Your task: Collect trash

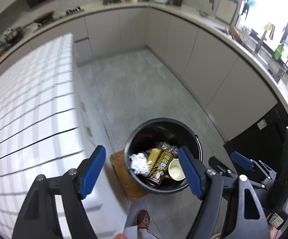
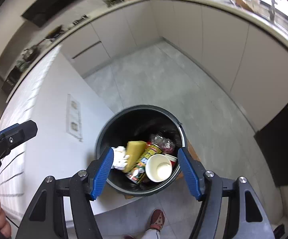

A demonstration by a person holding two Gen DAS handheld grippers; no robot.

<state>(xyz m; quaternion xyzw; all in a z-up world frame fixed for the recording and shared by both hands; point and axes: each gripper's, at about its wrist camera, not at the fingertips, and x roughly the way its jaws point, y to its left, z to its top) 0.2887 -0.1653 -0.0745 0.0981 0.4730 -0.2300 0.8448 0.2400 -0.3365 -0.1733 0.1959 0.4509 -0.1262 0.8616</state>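
Both grippers hang over a black bin (image 2: 112,127) that stands on a small wooden board (image 1: 124,177) on the grey floor, just beside a white tiled counter (image 1: 28,107). The left gripper (image 1: 142,169) has its blue pads spread wide with nothing between them, and it sits off toward the counter's edge. The right gripper (image 2: 144,171) is likewise parted and empty, almost straight above the bin's mouth. The trash lies inside: a crumpled white paper (image 2: 121,157), a yellow sponge (image 2: 135,151), a printed can (image 2: 144,163), a white paper cup (image 2: 159,168) on its side, and some clear crinkled plastic (image 2: 163,140) behind them. A red shoe (image 2: 157,220) shows on the floor below.
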